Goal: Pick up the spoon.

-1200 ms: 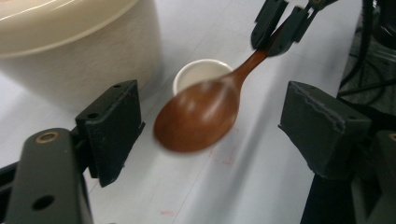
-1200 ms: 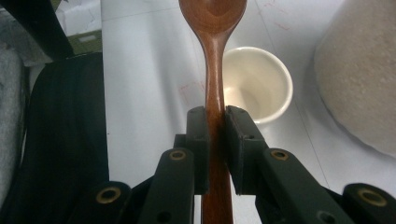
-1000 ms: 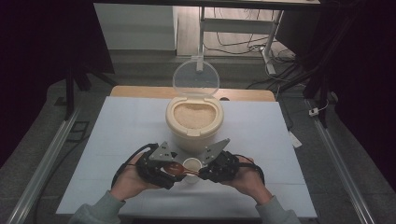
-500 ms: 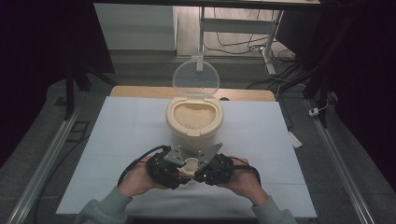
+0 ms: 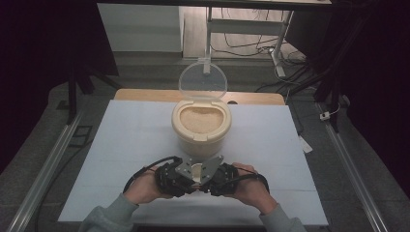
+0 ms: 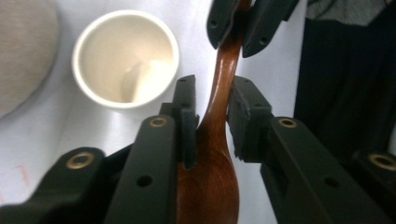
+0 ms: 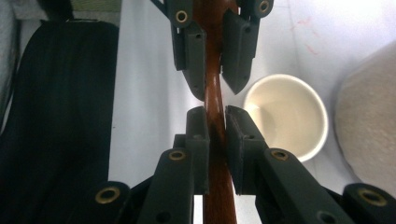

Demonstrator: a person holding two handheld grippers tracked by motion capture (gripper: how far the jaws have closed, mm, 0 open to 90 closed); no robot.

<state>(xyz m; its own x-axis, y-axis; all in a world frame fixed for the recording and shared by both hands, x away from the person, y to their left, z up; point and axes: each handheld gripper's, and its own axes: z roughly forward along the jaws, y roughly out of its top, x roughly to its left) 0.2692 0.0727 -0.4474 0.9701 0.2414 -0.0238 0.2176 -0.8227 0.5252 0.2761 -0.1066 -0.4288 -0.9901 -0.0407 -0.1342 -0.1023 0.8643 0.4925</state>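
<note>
White tabletop is carrying a cup (image 6: 125, 58), and beside it both grippers, left (image 6: 211, 119) and right (image 7: 215, 135), are pinching a stiff, slick-looking wooden spoon (image 6: 223, 88) along its neck.

Spoon (image 6: 215, 140): dark reddish-brown wood, varnished, glossy with highlights.
Cup (image 6: 125, 58): cream, smooth, faintly glossy, ceramic or plastic not determinable.
Fingers (image 7: 198, 149): matt black plastic, brass-coloured inserts set in.
Container (image 5: 200, 126): cream plastic, matt; lid (image 5: 202, 80) at 12 o'clock clear plastic; granular beige contents.
Tabletop (image 5: 125, 140): pale matt sheet covering.
</note>
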